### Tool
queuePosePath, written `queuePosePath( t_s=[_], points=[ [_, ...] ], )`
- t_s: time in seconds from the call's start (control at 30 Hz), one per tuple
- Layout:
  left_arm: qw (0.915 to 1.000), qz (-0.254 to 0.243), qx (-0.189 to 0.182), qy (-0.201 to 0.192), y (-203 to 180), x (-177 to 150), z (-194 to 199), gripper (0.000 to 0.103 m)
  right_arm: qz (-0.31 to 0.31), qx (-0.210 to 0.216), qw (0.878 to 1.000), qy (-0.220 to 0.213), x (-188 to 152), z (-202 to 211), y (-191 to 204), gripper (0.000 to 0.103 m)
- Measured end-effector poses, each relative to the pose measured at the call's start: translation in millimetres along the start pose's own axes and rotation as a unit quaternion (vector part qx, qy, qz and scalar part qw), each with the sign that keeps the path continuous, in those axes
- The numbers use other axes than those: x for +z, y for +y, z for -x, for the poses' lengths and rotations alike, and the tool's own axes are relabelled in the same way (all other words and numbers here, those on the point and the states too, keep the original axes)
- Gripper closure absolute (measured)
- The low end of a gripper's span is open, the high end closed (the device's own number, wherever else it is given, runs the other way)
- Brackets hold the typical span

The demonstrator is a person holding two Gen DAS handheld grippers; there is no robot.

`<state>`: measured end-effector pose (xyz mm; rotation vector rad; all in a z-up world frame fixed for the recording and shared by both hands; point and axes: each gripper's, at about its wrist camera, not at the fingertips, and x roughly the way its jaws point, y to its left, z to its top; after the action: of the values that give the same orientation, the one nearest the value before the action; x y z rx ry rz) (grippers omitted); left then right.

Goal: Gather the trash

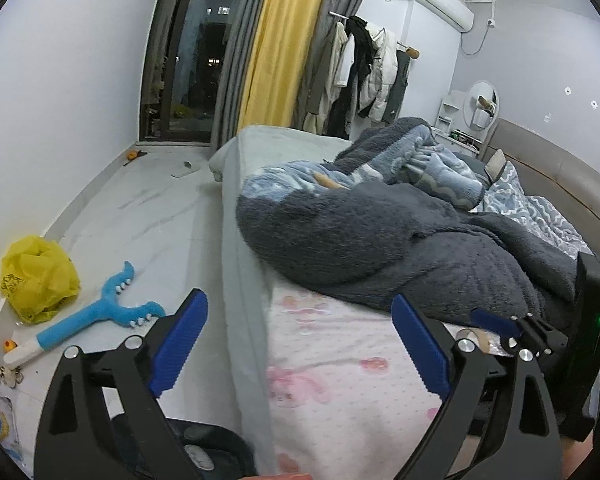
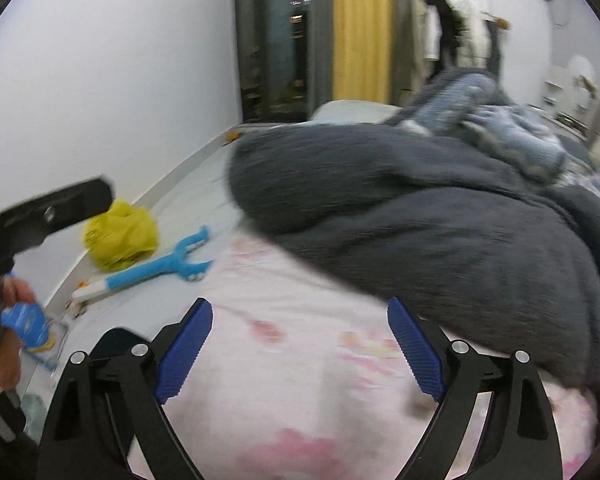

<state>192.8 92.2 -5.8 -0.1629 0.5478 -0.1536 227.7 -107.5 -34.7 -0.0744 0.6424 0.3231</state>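
Observation:
My left gripper [image 1: 300, 340] is open and empty above the bed's near edge, over the pink sheet [image 1: 340, 380]. My right gripper [image 2: 300, 344] is open and empty over the same pink sheet [image 2: 292, 380]; it shows at the right of the left wrist view [image 1: 512, 328]. A cardboard tube [image 1: 476, 336] lies on the sheet by the dark grey blanket [image 1: 380, 240], just behind the right gripper's fingers. A crumpled yellow plastic bag [image 1: 36, 276] lies on the floor by the wall, also in the right wrist view [image 2: 120, 236]. The right wrist view is blurred.
A blue and white toy grabber [image 1: 96, 316] lies on the floor beside the yellow bag. A blue package [image 2: 28, 324] lies on the floor at the left. Blankets [image 2: 440, 208] cover most of the bed. A dark bin [image 1: 204, 452] is below the left gripper.

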Motion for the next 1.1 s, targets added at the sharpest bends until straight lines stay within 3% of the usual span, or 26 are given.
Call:
queuePosePath(
  t_s=[0.2,0.47,0.97,1.1],
  points=[
    [0.9999,-0.010,-0.013,0.002,-24,0,-8,0.008,-0.036,-0.056,0.998,-0.010,-5,10,-39,0.009],
    [0.9991,-0.024,-0.031,0.016,-50,-3,-21,0.008,-0.079,-0.084,0.993,0.003,-17,16,-80,0.009],
    [0.9922,-0.077,-0.075,0.063,-95,-22,-47,0.008,-0.105,-0.081,0.991,0.021,-30,18,-114,0.009],
    [0.9899,-0.085,-0.083,0.078,-105,-27,-53,0.008,-0.103,-0.072,0.992,0.027,-32,18,-118,0.019]
  ],
)
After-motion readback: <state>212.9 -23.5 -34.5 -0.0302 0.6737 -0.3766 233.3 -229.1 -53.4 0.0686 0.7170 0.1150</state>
